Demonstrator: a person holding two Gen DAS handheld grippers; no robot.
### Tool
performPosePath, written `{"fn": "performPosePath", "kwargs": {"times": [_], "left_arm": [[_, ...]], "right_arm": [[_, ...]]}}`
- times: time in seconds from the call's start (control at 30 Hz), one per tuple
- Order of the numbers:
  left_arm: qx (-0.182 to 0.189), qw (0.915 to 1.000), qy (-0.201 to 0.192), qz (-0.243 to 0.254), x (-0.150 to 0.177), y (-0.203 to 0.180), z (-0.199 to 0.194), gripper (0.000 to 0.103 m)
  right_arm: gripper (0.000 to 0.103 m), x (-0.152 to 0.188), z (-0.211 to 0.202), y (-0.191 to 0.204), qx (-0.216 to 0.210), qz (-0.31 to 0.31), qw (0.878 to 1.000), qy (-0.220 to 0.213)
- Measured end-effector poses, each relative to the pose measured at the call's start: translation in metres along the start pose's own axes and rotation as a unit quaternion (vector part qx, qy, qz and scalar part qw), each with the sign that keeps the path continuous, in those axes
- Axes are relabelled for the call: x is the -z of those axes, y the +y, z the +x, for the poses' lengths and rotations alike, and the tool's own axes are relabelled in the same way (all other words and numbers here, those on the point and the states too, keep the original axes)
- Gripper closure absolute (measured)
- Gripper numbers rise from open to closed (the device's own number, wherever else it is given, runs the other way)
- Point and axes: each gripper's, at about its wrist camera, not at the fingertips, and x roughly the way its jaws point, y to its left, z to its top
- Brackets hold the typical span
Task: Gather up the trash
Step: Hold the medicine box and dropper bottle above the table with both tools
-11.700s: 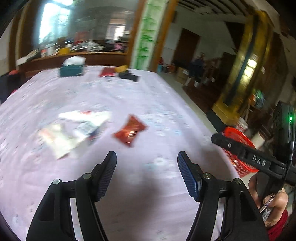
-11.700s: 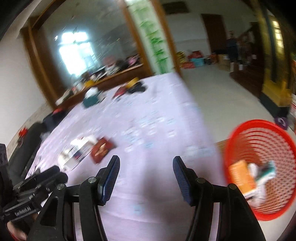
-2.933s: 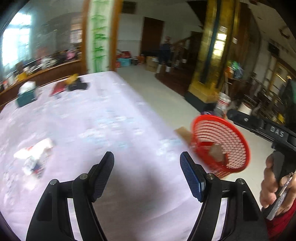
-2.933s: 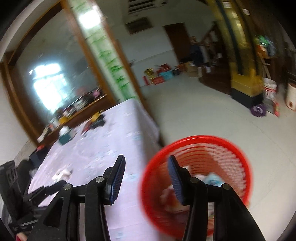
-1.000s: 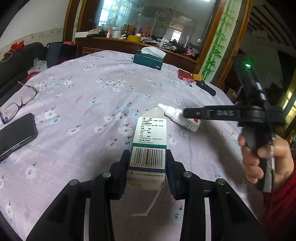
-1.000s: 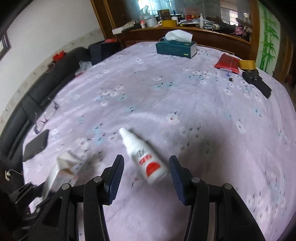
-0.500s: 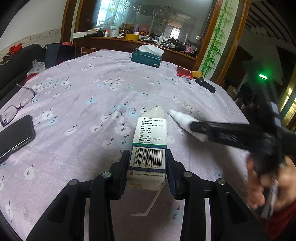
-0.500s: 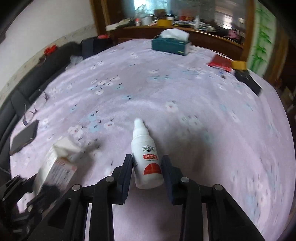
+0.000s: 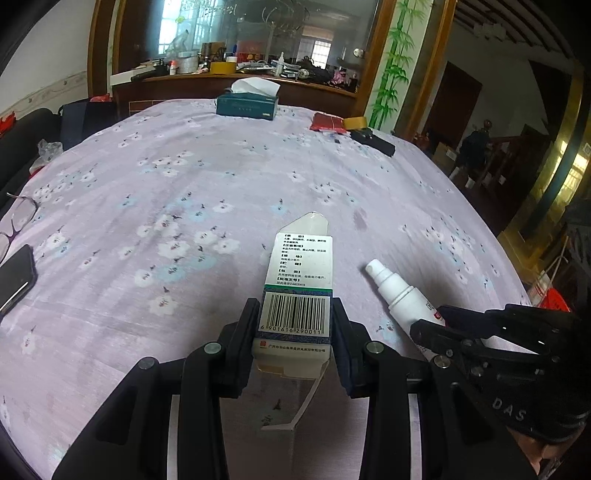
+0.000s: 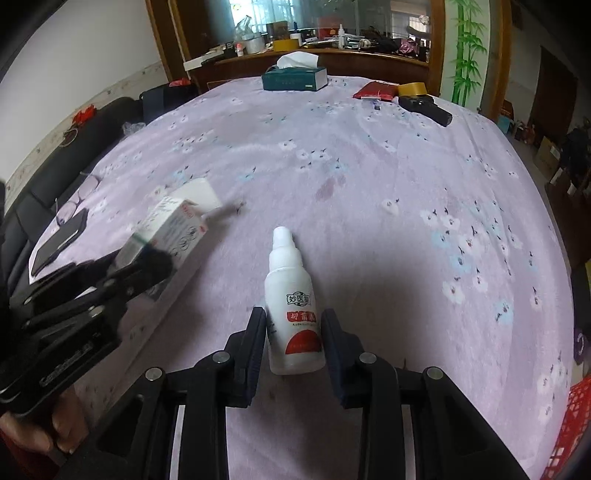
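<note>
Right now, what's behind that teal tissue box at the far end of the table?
Behind the tissue box runs a dark wooden ledge crowded with tape rolls, bottles and clutter, backed by a big mirror. The stretch of ledge directly behind the box is hidden by it.

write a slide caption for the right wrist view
Right gripper shut on a white spray bottle above the floral cloth; left gripper holds a medicine box alongside.
</note>
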Motion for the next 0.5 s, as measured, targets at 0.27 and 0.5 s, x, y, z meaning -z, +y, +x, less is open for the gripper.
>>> {"fn": "performPosePath", "kwargs": {"times": [0.27,0.5], "left_arm": [[-0.010,0.9999,0.006,-0.002,0.001,0.001,0.004,0.068],[-0.015,0.9999,-0.002,-0.002,0.001,0.001,0.002,0.068]], "right_arm": [[0.070,-0.009,0.011,0.006,0.003,-0.010,1.000,0.002],[0.071,-0.005,0.017,0.003,0.002,0.013,1.000,-0.002]]}}
